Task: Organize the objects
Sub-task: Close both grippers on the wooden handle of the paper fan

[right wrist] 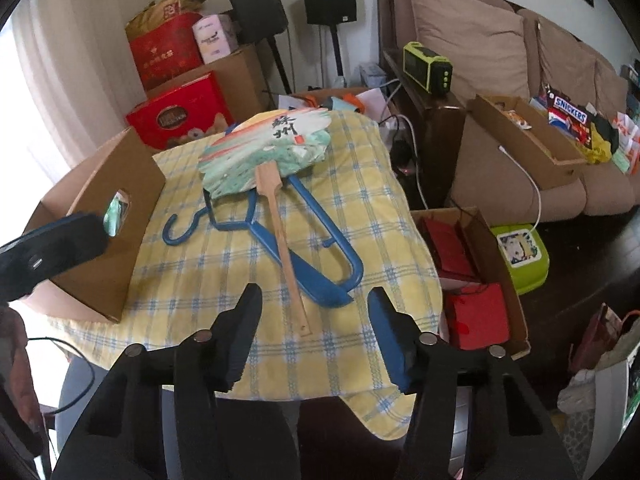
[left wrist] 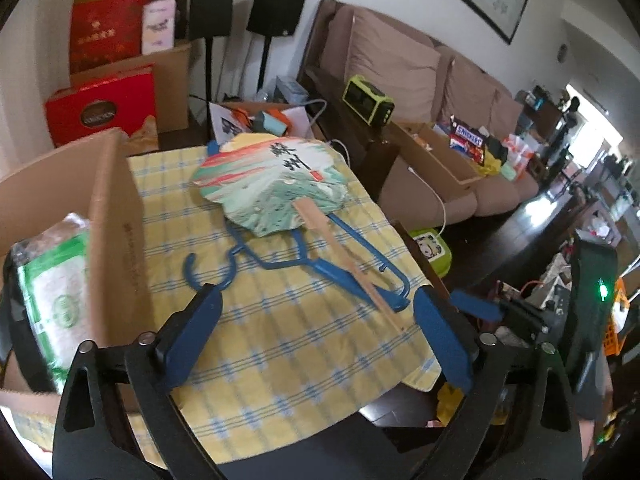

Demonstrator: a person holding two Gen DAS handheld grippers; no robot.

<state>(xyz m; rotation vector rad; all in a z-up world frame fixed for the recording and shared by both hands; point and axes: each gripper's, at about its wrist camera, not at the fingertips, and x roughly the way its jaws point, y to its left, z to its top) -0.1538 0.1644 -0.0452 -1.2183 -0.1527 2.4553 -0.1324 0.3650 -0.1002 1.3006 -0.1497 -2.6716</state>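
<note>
While both grippers hover at the lower edge of their views, no item is held: the right gripper [right wrist: 312, 320] has its fingers spread wide over bare cloth, and the left gripper [left wrist: 316, 312] likewise has its fingers spread and empty.

The task's things lie at the centre of the yellow checked tablecloth [right wrist: 360, 168]. A painted paper fan [right wrist: 266, 146] rests with its face toward the upper middle of the frame; its wooden handle [right wrist: 286, 248] runs down toward the lower centre, ending just short of the right gripper's fingertips. The fan lies on top of a blue hanger [right wrist: 320, 264], whose hook [right wrist: 180, 228] curls toward the left. A cardboard box [right wrist: 116, 216] stands at the left edge of the cloth; in the left wrist view it holds a green-and-white package [left wrist: 52, 284].

Judged step: approach, before the first pick. The fan, being uppermost, is the likely first item.

Next move calls for:
1. Advancing the right gripper until the handle end sits between the fingers.
2. Closing on the handle only, clear of the hanger beneath it.
3. Lifting without dragging the hanger or bunching the cloth.
</note>
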